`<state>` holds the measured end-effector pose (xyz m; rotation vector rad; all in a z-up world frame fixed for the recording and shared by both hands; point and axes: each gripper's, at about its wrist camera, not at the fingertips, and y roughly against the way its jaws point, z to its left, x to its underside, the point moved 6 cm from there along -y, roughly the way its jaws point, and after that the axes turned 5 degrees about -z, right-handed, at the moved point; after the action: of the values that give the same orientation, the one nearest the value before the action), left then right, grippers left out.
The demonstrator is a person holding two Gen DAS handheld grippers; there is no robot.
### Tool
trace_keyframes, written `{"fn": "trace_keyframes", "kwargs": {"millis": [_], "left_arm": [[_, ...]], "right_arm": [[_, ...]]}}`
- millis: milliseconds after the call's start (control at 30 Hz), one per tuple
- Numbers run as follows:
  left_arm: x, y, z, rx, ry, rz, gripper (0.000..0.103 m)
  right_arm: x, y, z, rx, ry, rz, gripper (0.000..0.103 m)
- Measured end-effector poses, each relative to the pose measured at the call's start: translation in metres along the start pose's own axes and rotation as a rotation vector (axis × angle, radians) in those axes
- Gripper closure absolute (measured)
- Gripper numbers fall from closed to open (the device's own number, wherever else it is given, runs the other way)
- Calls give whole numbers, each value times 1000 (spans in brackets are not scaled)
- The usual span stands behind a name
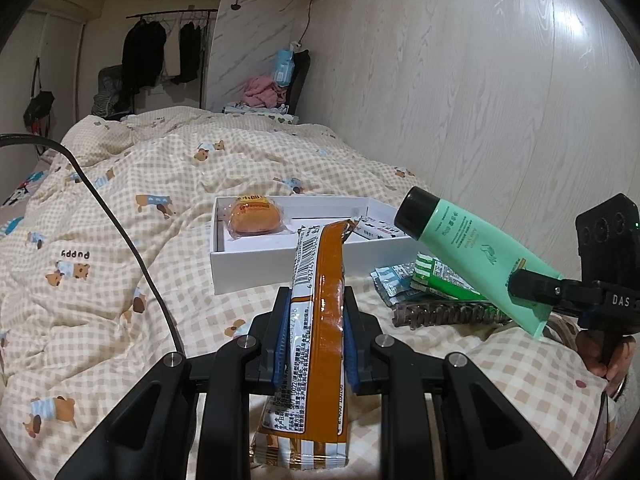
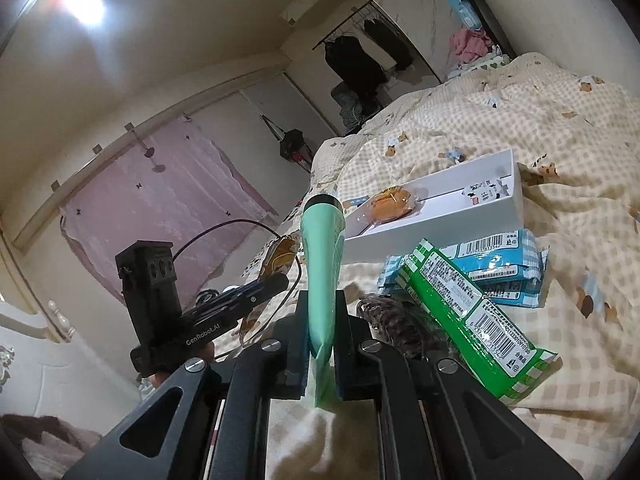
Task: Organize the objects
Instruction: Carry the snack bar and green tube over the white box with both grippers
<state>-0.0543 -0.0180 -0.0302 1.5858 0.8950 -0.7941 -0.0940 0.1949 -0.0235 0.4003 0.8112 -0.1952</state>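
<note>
My left gripper [image 1: 317, 312] is shut on a long orange-brown snack packet [image 1: 320, 280], whose far end reaches over the front wall of a white box [image 1: 256, 272] on the bed. A wrapped orange bun [image 1: 251, 216] and a small white carton [image 1: 378, 230] lie inside the box. My right gripper [image 2: 322, 320] is shut on the flat tail of a mint-green tube [image 2: 322, 248] with a black cap, held in the air right of the box; from the left wrist view the same tube [image 1: 468, 240] points cap-first toward the box [image 2: 440, 220].
A green packet [image 2: 472, 312], blue packets [image 2: 508, 264] and a dark brown hair clip [image 2: 396, 320] lie on the checked quilt [image 1: 120, 200] right of the box. A black cable [image 1: 120, 232] crosses the quilt. A wall runs along the right side. Clothes hang at the far end.
</note>
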Motion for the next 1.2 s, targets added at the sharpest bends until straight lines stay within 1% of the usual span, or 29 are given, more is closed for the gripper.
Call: {"fn": "trace_keyframes", "kwargs": {"millis": [267, 333, 367, 433, 500, 567, 633, 700, 767, 800, 867, 933, 967, 1000, 1067, 1133, 1200], "left_arm": [[-1, 0, 1, 15, 11, -1, 78], [-6, 1, 2, 27, 32, 4, 78], [-11, 4, 4, 19, 36, -2, 78], [-26, 13, 6, -12, 32, -50, 79], [-44, 22, 8, -27, 21, -95, 79], [-67, 31, 9, -35, 23, -141, 79], [-93, 40, 8, -34, 46, -198, 79], [-120, 49, 6, -32, 62, -267, 79], [-141, 53, 3, -45, 65, -326, 79], [-153, 54, 3, -70, 56, -374, 79], [-169, 54, 3, -76, 62, -416, 79], [-181, 45, 2, -88, 60, -450, 79], [-183, 39, 3, -104, 57, -454, 79], [-184, 26, 6, -136, 59, -448, 79], [-177, 6, 14, -161, 81, -414, 79], [-161, -24, 25, -161, 121, -341, 79], [-140, -54, 38, -163, 173, -251, 79]], "right_arm": [[0, 0, -1, -9, -8, 7, 93], [-4, -1, 0, -22, -14, 23, 93], [-10, -1, 2, -21, -8, 29, 93], [-24, 1, 9, -20, 24, 23, 93], [-45, 6, 20, -20, 65, -8, 93], [-67, 9, 31, -52, 73, -39, 93], [-87, 6, 43, -85, 93, -62, 93], [-105, -4, 52, -69, 131, -88, 93], [-120, -17, 59, -96, 120, -100, 93], [-127, -22, 62, -120, 105, -113, 93], [-136, -33, 66, -142, 88, -146, 93], [-143, -40, 66, -139, 89, -198, 93], [-145, -45, 63, -137, 78, -233, 93], [-145, -48, 59, -134, 66, -254, 93], [-140, -57, 46, -119, 29, -279, 93], [-132, -68, 29, -64, 11, -262, 93], [-121, -82, 9, 15, -10, -223, 93]]}}
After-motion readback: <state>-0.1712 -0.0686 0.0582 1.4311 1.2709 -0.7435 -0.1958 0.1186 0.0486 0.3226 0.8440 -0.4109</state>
